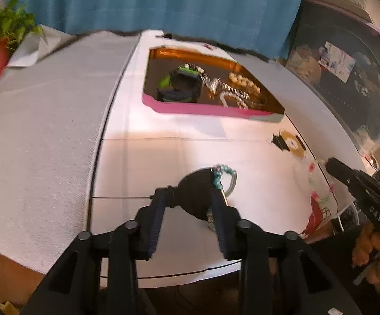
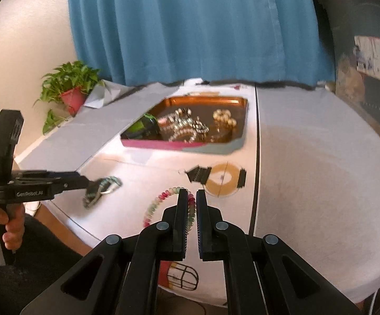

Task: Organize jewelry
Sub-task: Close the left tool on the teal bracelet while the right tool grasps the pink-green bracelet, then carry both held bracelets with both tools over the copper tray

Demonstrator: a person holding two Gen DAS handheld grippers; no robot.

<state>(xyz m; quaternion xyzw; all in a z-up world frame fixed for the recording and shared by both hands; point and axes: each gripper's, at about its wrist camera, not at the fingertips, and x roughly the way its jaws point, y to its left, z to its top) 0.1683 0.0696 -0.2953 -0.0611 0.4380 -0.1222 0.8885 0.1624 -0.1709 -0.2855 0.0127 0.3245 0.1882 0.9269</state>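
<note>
My left gripper is shut on a black-faced watch with a teal bead band, held just above the white table; it also shows in the right wrist view. My right gripper has its jaws nearly shut, a narrow gap between them, hovering over a pink-and-green bead bracelet lying on the table. A copper tray with a pink rim at the back holds a green-black watch, pearl strands and chains; it also shows in the right wrist view.
A gold-faced watch with a black strap lies between the tray and the bracelet. A potted plant stands at the far left. A blue curtain hangs behind the table. A grey cloth covers the left side.
</note>
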